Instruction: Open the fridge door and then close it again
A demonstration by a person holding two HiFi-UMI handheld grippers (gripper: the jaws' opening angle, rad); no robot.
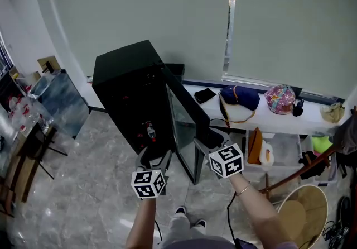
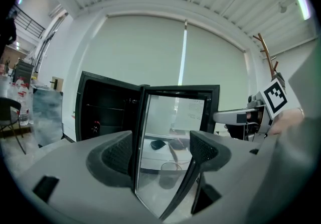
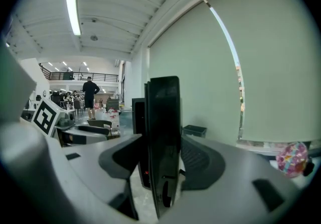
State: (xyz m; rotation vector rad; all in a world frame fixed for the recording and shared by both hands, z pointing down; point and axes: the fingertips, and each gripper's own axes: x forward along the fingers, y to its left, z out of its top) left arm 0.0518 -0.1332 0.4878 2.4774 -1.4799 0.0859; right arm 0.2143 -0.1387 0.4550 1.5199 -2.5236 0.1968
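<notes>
Nearest, the right tool (image 3: 163,155) is clamped on the free edge of the black-framed glass fridge door (image 3: 163,112), one pad on each face. The left tool (image 2: 160,152) hangs just beside it, jaws apart and gripping nothing, with the pane showing beyond them. The door stands swung well out from the black box-shaped mini fridge (image 1: 125,83), dark shelves exposed, so opening looks done. Closing comes next, I judge: swing the edge back along its hinge arc, left tool clear of the gap, until door meets cabinet.
</notes>
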